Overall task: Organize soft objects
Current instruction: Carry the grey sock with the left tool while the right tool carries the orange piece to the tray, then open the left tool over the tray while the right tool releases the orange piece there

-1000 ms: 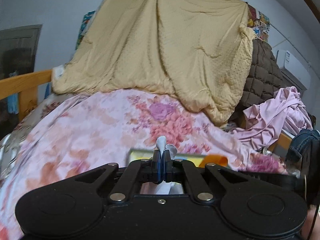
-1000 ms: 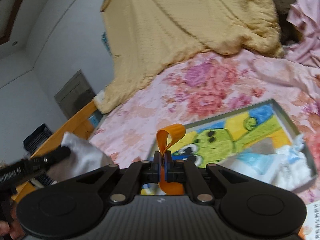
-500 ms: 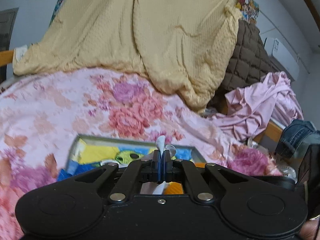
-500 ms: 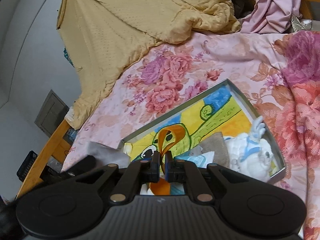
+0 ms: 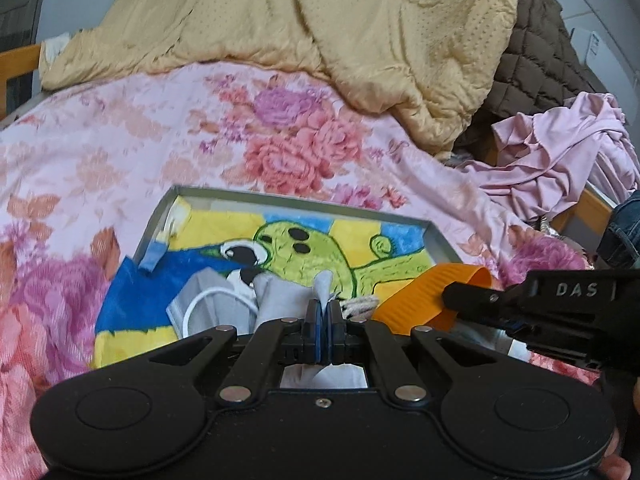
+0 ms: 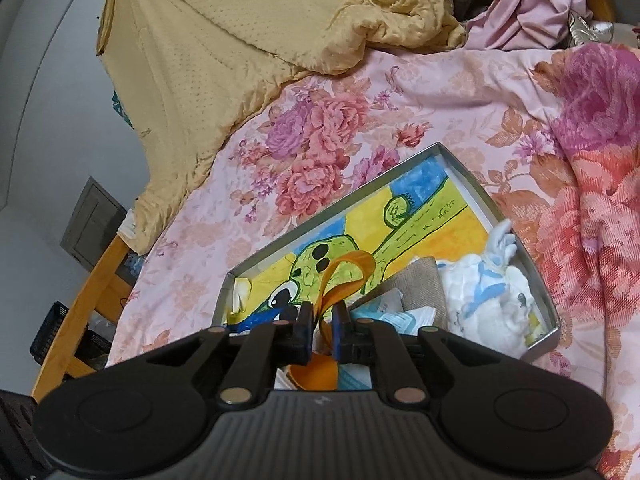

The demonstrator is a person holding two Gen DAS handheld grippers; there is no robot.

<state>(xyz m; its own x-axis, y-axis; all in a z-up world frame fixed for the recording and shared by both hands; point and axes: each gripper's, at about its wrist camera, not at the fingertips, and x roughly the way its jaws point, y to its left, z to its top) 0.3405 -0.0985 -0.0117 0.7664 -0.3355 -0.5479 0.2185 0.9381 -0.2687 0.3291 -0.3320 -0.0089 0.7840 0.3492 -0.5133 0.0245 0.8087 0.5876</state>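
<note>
Orange ribbed band [image 6: 344, 280] loose between right gripper [image 6: 323, 326] spread fingers over grey cartoon-lined tray [image 6: 538, 280] | left gripper [image 5: 322, 316] pinching white cloth [image 5: 324, 284] | both drops pending

Left claw [image 5: 322, 316] pinched on grey cloth [image 5: 280, 292] above cartoon-lined tray [image 5: 224, 194], orange band [image 5: 428, 296] beside it.

A bed with a pink floral sheet [image 5: 120, 148] is carrying everything: a shallow grey tray [image 6: 472, 176] lying flat, a tan quilt [image 5: 320, 32] heaped behind it, pink clothes [image 5: 560, 160] bunching alongside.
</note>
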